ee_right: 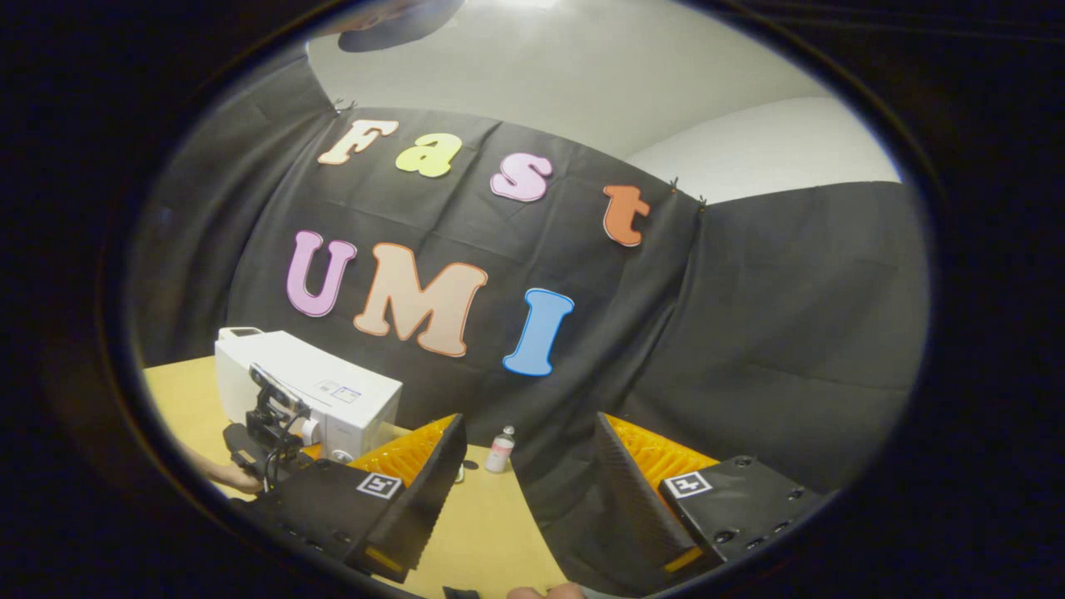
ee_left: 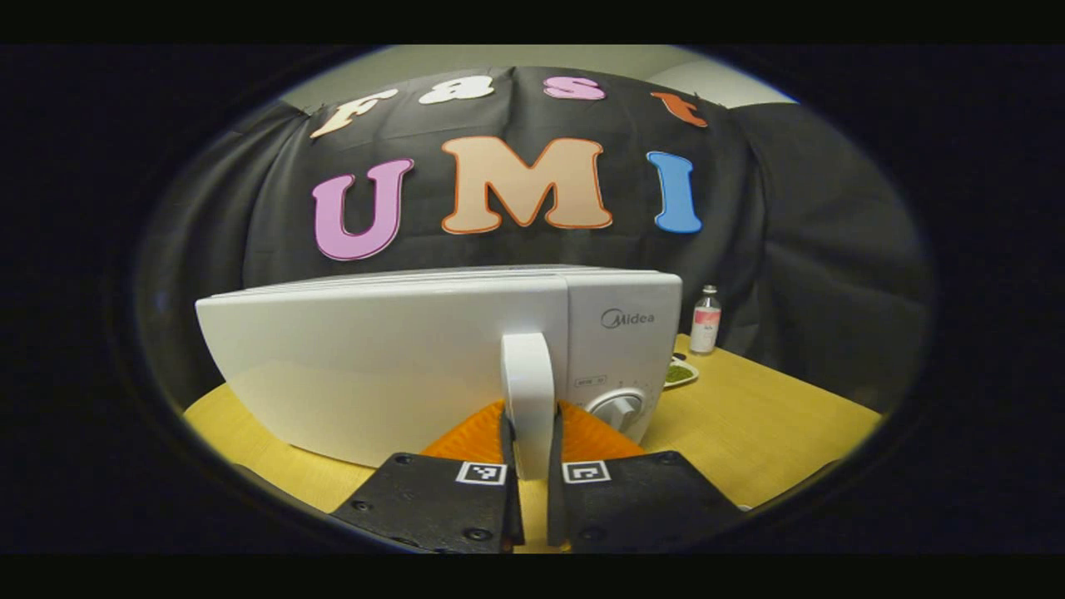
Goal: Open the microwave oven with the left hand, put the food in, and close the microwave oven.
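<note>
A white microwave oven (ee_left: 399,366) stands on the yellow table (ee_left: 749,424), its door shut. My left gripper (ee_left: 531,453) is shut on the door's upright white handle (ee_left: 527,391), one finger on each side of it. A small plate of green food (ee_left: 678,373) lies on the table just right of the oven. In the right gripper view the oven (ee_right: 312,391) sits far off at the lower left, with the left gripper (ee_right: 266,437) and a hand at its front. My right gripper (ee_right: 528,491) is open, held in the air with nothing between its fingers.
A small clear bottle with a red label (ee_left: 705,320) stands behind the food plate; it shows as the bottle (ee_right: 500,450) between the right fingers, far off. The control knob (ee_left: 617,409) sits right of the handle. Black cloth walls close the back and right.
</note>
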